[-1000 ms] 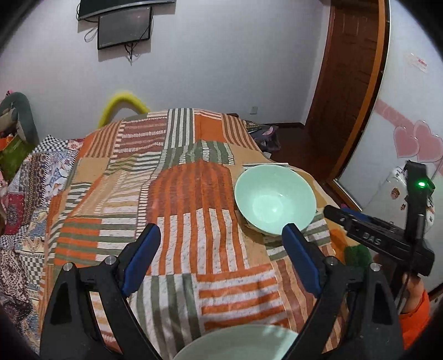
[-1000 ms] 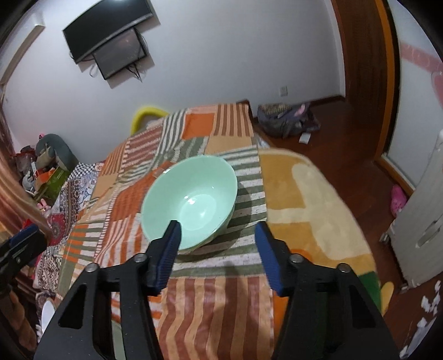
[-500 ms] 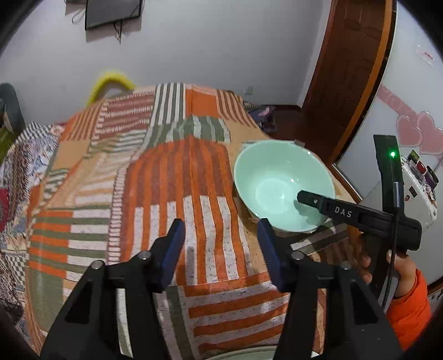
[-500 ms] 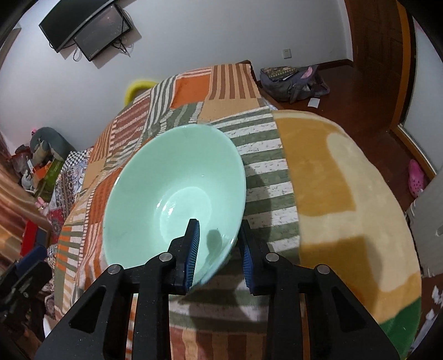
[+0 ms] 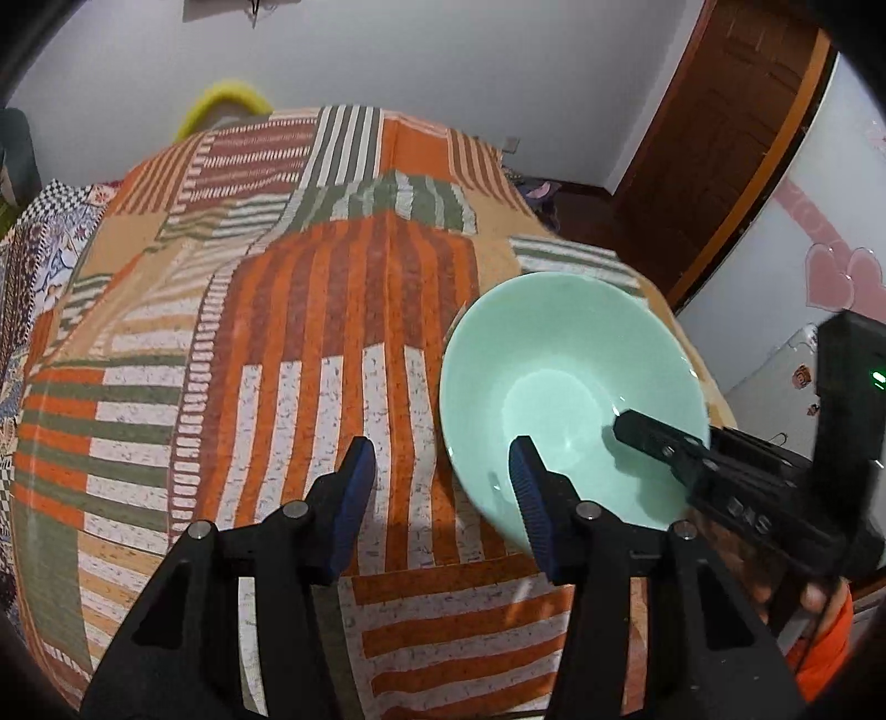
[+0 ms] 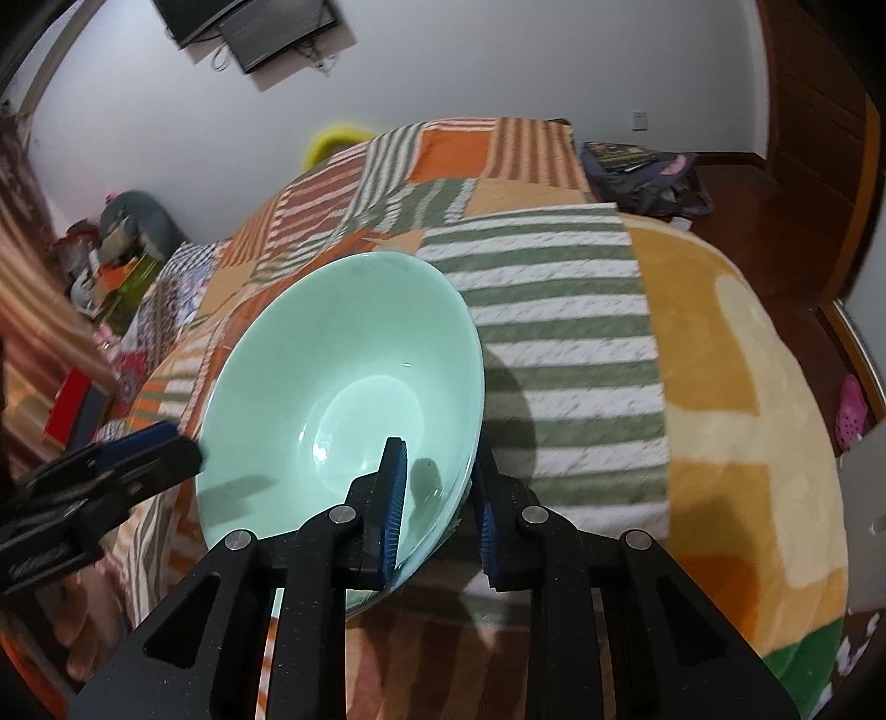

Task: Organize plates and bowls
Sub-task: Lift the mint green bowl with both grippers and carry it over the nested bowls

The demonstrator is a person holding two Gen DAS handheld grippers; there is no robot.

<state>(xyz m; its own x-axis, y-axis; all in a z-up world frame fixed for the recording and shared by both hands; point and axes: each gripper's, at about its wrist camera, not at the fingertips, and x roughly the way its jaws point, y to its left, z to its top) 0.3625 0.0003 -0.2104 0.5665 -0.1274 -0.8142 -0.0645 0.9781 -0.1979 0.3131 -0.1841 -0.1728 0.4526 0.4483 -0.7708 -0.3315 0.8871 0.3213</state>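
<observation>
Between the right tool's (image 6: pixel 437 493) closing jaws: bowl (image 6: pixel 343 387) rim, now nipped; left tool (image 5: pixel 440 487), narrowed, half-open, empty. Lift possible.

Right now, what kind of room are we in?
Probably a bedroom: a bed under a striped patchwork blanket, a screen on the wall, and a wooden door.

Bedroom clutter
Striped blanket (image 5: pixel 288 354) covers the bed; backpack (image 6: pixel 642 177) on floor, possibly a monitor (image 6: pixel 277 27) on the wall.
</observation>
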